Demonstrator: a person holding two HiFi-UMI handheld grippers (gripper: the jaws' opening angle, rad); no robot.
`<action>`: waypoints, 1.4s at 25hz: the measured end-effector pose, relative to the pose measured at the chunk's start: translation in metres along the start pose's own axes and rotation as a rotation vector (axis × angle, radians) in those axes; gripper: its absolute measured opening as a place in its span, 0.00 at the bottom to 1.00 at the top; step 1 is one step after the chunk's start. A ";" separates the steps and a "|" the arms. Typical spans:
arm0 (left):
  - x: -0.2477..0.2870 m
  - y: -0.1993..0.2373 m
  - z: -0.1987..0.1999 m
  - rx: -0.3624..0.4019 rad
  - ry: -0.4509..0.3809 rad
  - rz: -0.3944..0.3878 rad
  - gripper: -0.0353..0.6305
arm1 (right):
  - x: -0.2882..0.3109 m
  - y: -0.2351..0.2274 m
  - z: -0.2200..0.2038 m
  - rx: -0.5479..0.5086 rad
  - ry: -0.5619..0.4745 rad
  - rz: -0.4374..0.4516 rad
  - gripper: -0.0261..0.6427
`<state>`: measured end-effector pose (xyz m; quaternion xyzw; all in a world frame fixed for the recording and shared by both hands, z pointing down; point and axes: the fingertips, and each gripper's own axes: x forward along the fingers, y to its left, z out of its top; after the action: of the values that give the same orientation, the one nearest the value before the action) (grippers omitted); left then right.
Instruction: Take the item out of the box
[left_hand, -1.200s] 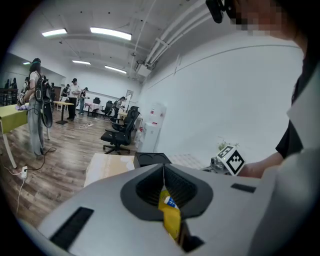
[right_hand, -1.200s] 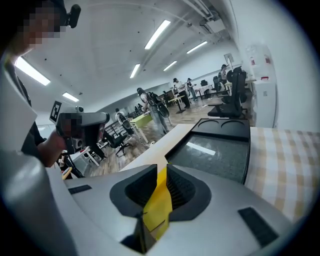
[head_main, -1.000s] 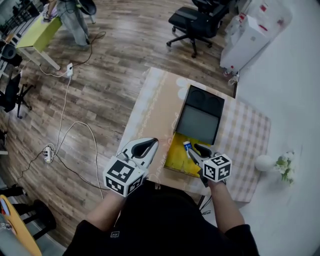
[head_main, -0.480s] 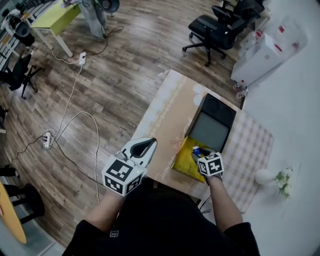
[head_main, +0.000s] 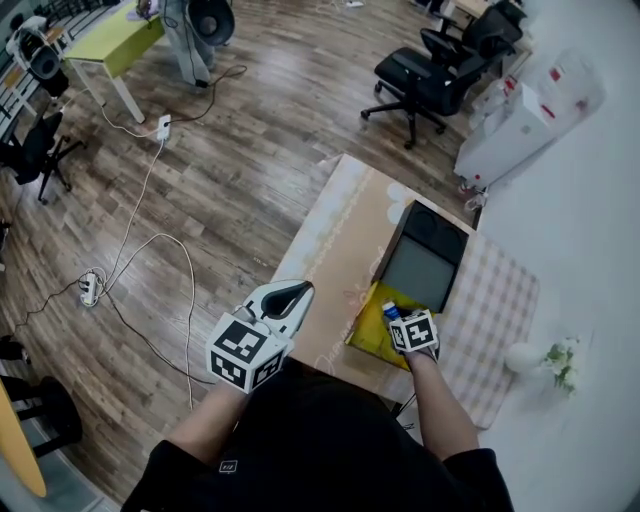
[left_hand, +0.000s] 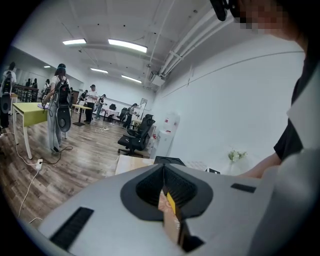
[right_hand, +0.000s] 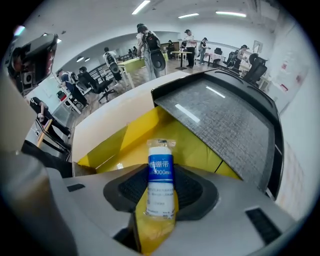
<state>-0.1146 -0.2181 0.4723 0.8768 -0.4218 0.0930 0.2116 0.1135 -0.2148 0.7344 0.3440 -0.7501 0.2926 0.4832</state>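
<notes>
An open yellow box (head_main: 368, 328) (right_hand: 200, 145) lies on the table, its dark grey lid (head_main: 420, 268) (right_hand: 220, 117) folded back. My right gripper (head_main: 393, 320) (right_hand: 160, 186) hovers over the box's near end. A wrapped white bandage roll with a blue label (head_main: 387, 312) (right_hand: 160, 172) stands upright between its closing jaws, held above the yellow floor. My left gripper (head_main: 292, 294) (left_hand: 164, 187) hangs to the left of the box, off the table's near-left edge, jaws together and holding nothing.
The table (head_main: 340, 230) has a beige half and a checked cloth half (head_main: 495, 310). A white vase with flowers (head_main: 525, 357) stands at its right edge. Behind the table are an office chair (head_main: 430, 75) and a white appliance (head_main: 520, 115). Cables (head_main: 150, 260) cross the wooden floor at left.
The right gripper, with the bandage roll in it, has drawn a little nearer to my body over the box. The left gripper has stayed in place.
</notes>
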 end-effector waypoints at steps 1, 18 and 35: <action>0.000 -0.001 0.001 0.004 -0.003 -0.009 0.08 | -0.002 -0.001 0.000 0.011 -0.009 -0.008 0.28; 0.022 -0.046 0.029 0.134 -0.003 -0.228 0.08 | -0.113 -0.006 0.027 0.161 -0.349 -0.101 0.26; 0.080 -0.152 0.082 0.270 -0.067 -0.272 0.08 | -0.294 -0.042 0.040 0.127 -0.786 -0.090 0.26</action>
<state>0.0525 -0.2267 0.3819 0.9487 -0.2900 0.0901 0.0886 0.2131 -0.2017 0.4522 0.4912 -0.8425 0.1630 0.1496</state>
